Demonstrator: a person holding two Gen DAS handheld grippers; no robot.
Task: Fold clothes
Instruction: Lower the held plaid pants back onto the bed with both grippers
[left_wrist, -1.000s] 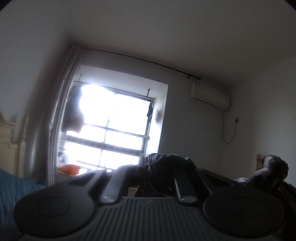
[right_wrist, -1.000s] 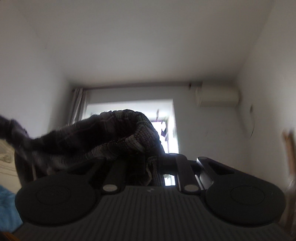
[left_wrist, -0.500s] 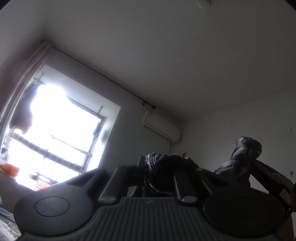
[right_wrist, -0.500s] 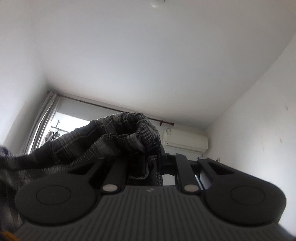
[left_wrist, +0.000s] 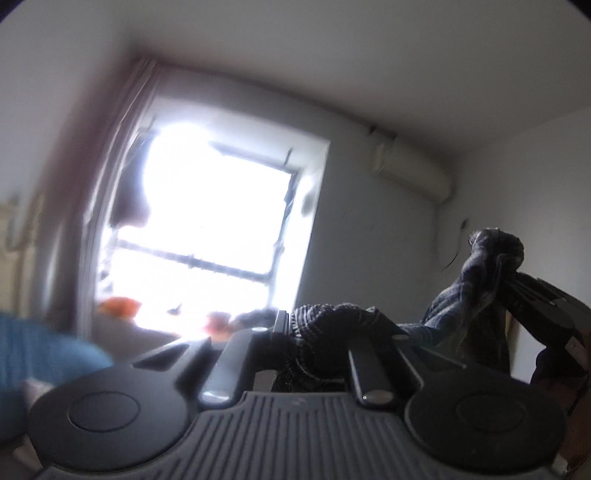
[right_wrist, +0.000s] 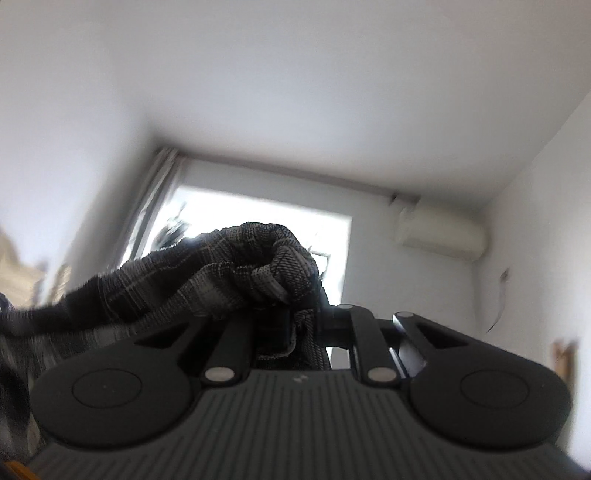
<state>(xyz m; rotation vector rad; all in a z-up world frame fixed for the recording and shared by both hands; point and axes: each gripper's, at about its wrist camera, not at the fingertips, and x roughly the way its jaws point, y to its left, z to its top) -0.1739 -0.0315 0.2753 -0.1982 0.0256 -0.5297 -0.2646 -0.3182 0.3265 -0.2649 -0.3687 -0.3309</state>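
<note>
Plaid garment (right_wrist: 207, 280), a dark grey woven cloth with pale checked lines, hung in the air between two tools, bunched into thick rolled folds at each held end. From the right wrist view, the right hand-held gripper (right_wrist: 295, 325) was clenched on one bunched edge at about 12 o'clock, with the cloth trailing away toward 9 o'clock. From the left wrist view, the left hand-held gripper (left_wrist: 317, 339) was likewise clamped on another bunch of the same cloth, and the right one showed at 3 o'clock with fabric knotted at its tip. Both tools were matte black plastic with ribbed bodies and round side discs. The step seemed to be lifting and spreading the garment before laying it down; the next move would likely call for keeping it taut and lowering it flat. Beyond lay a bright window (left_wrist: 221, 229), a white air conditioner (left_wrist: 410, 170), pale walls and blue bedding (left_wrist: 40, 350) at 9 o'clock.
</note>
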